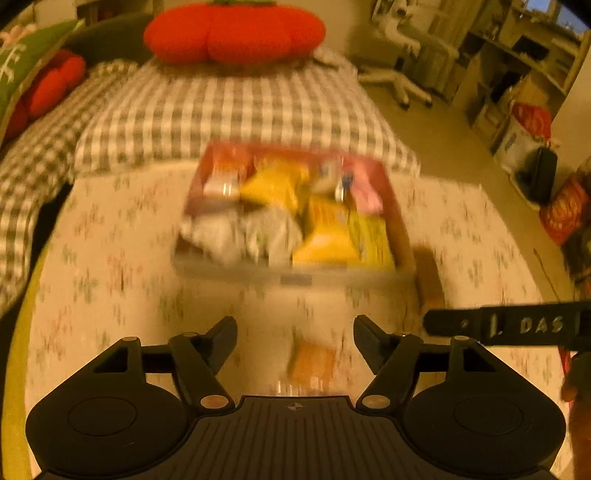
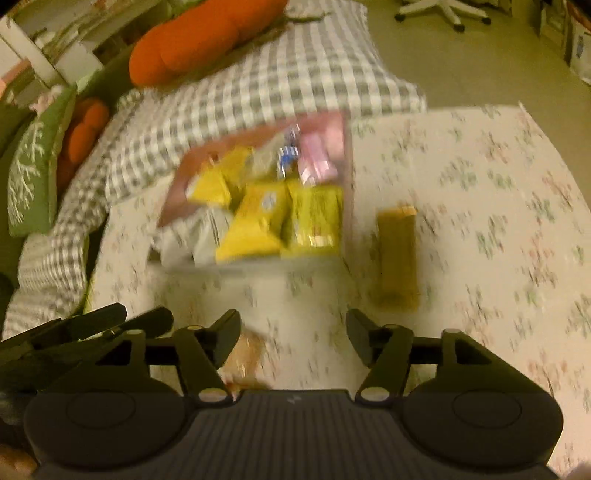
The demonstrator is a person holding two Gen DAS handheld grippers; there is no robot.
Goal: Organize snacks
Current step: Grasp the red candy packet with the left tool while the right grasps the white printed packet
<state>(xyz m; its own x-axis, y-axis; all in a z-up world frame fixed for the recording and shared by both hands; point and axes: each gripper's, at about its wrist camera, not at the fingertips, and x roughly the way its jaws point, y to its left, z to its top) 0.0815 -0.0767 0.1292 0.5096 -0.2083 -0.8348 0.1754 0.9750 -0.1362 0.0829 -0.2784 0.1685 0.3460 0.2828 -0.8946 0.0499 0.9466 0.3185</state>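
Observation:
A shallow tray full of snack packets stands on the floral cloth: yellow bags, grey-white packets and a pink packet. My left gripper is open and empty, hovering over a small orange packet on the cloth, near side of the tray. My right gripper is open and empty; a brown bar-shaped packet lies just ahead of it, right of the tray. The orange packet shows by its left finger. Both views are blurred.
A checked blanket and a big red cushion lie beyond the tray. Green and red cushions are at the left. An office chair base and shelves stand on the floor at the right. The other gripper crosses at the right.

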